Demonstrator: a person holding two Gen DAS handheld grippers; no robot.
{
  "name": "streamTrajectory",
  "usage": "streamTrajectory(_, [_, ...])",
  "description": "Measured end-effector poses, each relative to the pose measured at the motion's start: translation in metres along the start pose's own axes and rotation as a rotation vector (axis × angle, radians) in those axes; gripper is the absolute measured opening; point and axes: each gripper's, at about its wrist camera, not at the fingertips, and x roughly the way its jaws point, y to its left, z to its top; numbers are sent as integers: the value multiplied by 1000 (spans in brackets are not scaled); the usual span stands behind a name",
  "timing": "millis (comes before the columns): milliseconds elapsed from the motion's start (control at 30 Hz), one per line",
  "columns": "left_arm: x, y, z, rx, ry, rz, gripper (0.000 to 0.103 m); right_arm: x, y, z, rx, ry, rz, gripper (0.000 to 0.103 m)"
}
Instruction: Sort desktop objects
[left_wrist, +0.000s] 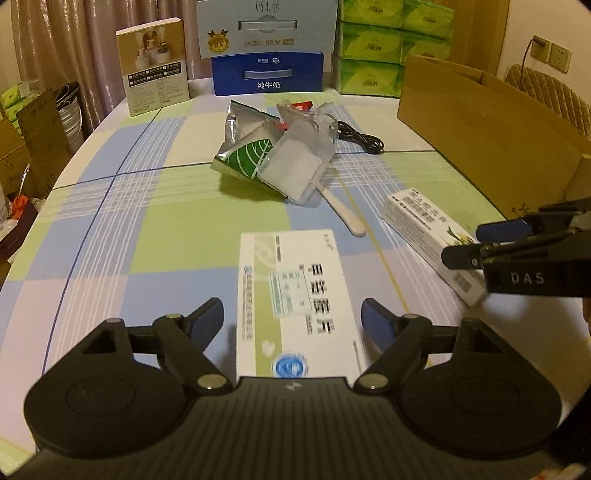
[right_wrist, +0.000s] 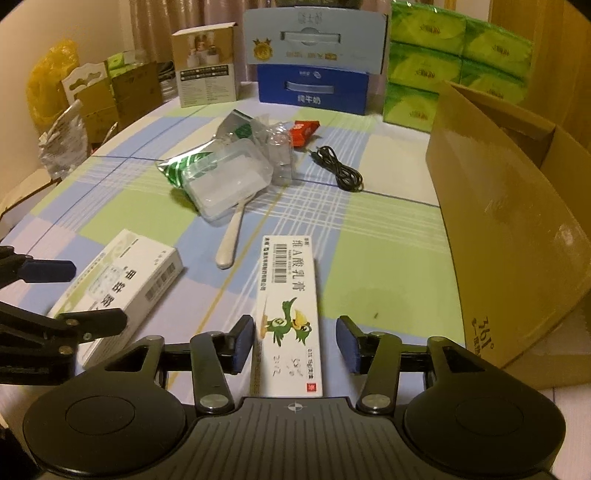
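While both grippers hang low over the checked tablecloth (left_wrist: 110, 229), each has a carton lined up between its fingers. Left gripper (left_wrist: 293, 319): jaws spread, pads clear of the wide white medicine box (left_wrist: 295, 299) on both sides; the box lies flat, long axis pointing away from the camera. Right gripper (right_wrist: 295, 343): jaws apart, left pad touching or just beside the long edge of the narrow ointment carton (right_wrist: 290, 314), right pad standing off with cloth showing between. Not gripping, as far as the wrist view shows.

Handling, judged: both cartons are light, thin card, stiff along the edges but crushable across the broad faces. Glossy print may be a little slippery. Take each across its narrow width, on the long side walls, near mid-length so it does not swing. Modest squeeze only.

Further out: a white plastic spoon (right_wrist: 231, 240) lies between the two cartons and the central heap. The heap holds a silver-green foil pouch (left_wrist: 243, 155), a clear plastic tray (right_wrist: 225, 184) and crumpled clear wrapping; the tray rests on the spoon's far end. A red packet (right_wrist: 304, 131) and a coiled black cable (right_wrist: 340, 170) lie just behind. The open cardboard box (right_wrist: 517, 221) stands at the right edge, near the ointment carton, a likely bin.
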Motion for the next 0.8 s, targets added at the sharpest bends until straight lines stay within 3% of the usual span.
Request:
streamTrajectory(233, [21,-6,5,17,41,5,77,6,-4,7,10,-7,5,50])
streamTrajectory(400, [25,-4,2,12,53,13,69,15,-5,11,16,12,17,50])
streamTrajectory(767, [24,-3,2,0,48,20,69,26,0,11,-5,46,6,49])
streamTrajectory(800, [25,-3,2,1,48,21,69,27,1,11,-6,50,2,44])
